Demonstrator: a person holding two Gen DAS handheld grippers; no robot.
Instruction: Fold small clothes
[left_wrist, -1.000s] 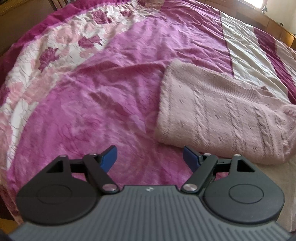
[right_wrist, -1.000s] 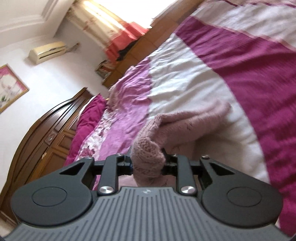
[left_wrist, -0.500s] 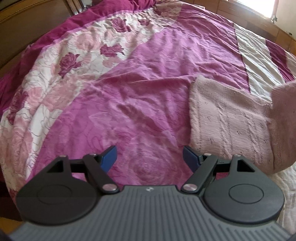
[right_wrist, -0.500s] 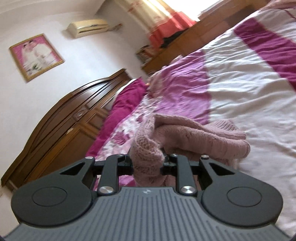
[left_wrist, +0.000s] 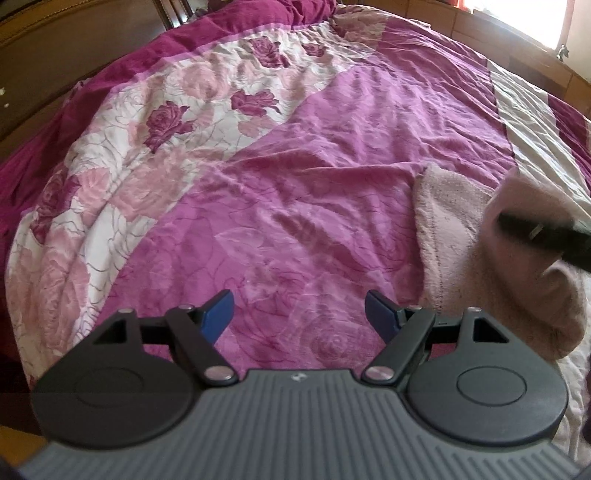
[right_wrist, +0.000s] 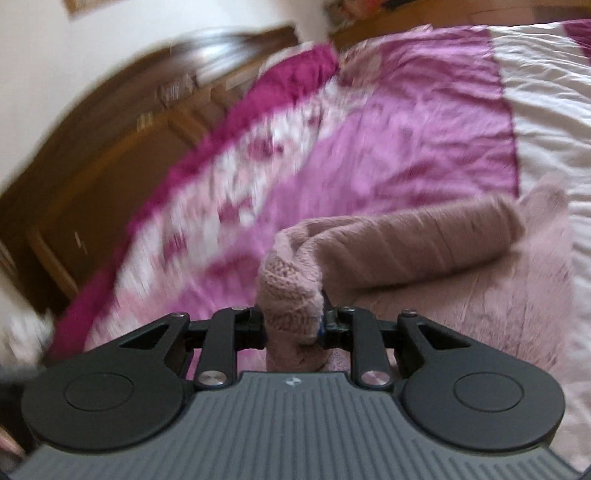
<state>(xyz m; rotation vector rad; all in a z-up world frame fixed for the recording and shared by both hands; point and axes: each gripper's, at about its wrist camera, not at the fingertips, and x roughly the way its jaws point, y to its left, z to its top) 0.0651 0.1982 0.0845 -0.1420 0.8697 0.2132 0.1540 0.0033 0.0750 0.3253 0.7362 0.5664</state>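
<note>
My right claw (right_wrist: 291, 325) is clamped on a bunched edge of the pink sweater (right_wrist: 424, 254), with the knit packed between both jaws. My left claw (left_wrist: 299, 314) stands wide and empty, and only the bedspread (left_wrist: 280, 192) lies beneath it.

**Change in the last second**
- One second ago, the sweater lay flat ahead and to the right of my left claw, with its cable pattern showing.
- Now the gripped edge is lifted and carried across the garment. A rolled fold trails ahead and to the right of my right claw, over the flat part of the sweater.
- The right wrist view is blurred and its background has swung round, which indicates a fast sweep with a wrist roll.
- In the left wrist view, my right claw now shows at the far right edge, on top of the doubled knit. The sweater sits farther right of my left claw than before.

**Task status**
- I judge the fold to be mid-stroke. One side is brought over, but it is not yet laid down.
- The carried layer looks rolled rather than flat. It probably needs to be set down and smoothed before release.
- My left claw is clear of the sweater and could pin the fold line.
</note>
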